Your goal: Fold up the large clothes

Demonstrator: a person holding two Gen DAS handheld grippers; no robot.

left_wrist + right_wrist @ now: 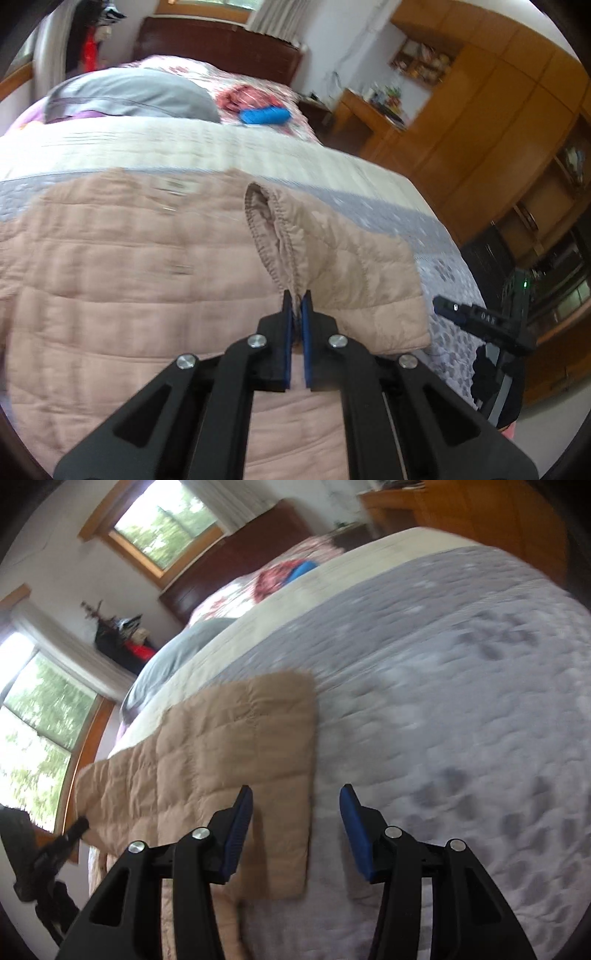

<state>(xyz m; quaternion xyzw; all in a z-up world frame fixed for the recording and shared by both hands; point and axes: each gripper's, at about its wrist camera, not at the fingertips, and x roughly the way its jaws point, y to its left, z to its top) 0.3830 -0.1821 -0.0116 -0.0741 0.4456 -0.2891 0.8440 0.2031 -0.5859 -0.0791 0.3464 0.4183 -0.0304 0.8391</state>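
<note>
Jacket (147, 277), a quilted beige-pink one, lies spread flat on the bed (332, 162), over a grey patterned bedspread (461, 701) with a cream band behind it. Its sleeve (354, 258) is folded across the body, and the elastic cuff (269, 229) stands lifted off the fabric. In the right wrist view a flat, square-cornered part of the jacket (236, 768) reaches toward the middle of the bedspread. A grey pillow (147, 96) and a blue object (264, 115) sit farther up the bed, near the dark headboard (221, 48). Wooden cupboards (480, 110) fill the wall beside the bed.

The left gripper (296, 306) has its jaws clamped on the edge of the cuff, pinching the cloth between the blue pads. The right gripper (296, 801) has its jaws apart with nothing between them; one blue pad is over the jacket's edge, the other over bare bedspread. In the left wrist view, the right gripper (476, 317) shows pale characters, too blurred to read for certain.
</note>
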